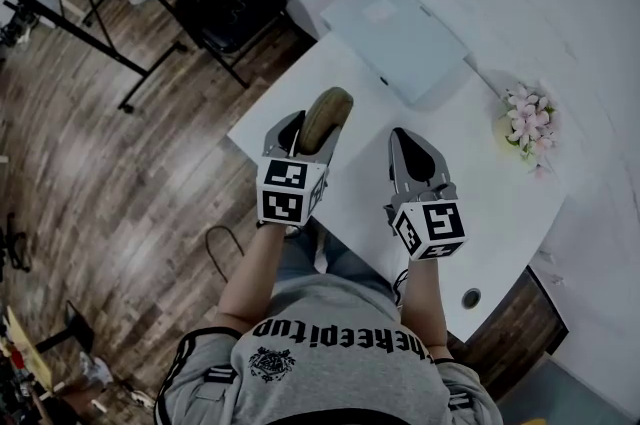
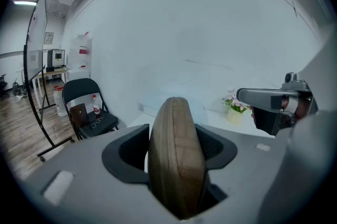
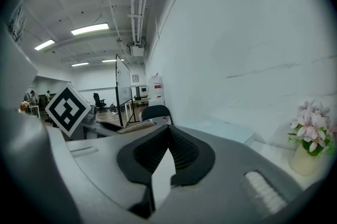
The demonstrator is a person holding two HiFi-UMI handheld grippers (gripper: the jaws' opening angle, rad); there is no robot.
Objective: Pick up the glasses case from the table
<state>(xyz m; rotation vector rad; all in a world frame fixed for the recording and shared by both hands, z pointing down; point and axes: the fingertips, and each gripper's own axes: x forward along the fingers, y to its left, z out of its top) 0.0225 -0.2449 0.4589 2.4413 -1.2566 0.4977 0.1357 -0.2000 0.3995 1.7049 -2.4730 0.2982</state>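
- My left claw [image 1: 311,137] is clamped on the glasses case [image 2: 176,157], a brown, rounded, wood-coloured case.
- The case stands on its narrow edge between the two jaws. Its rounded end sticks out past the tips, and both black pads press on its sides.
- From the head view, that claw and the case sit above the near left edge of the white table [image 1: 480,203]. I cannot tell whether the case touches the tabletop.
- My right claw [image 1: 407,147] is to the right of the left one, over the table and well apart from the case. Its jaws are drawn together at the tips with only a thin wedge of white table showing behind them, and nothing is between them.
- A small pot of pink flowers [image 1: 528,121] stands near the far right side of the table.
- A flat pale box [image 1: 395,33] lies at the far end of the table.
- A black folding chair [image 1: 220,3] stands on the wooden floor [image 1: 120,173] beyond the table's left corner, with small items on its seat.
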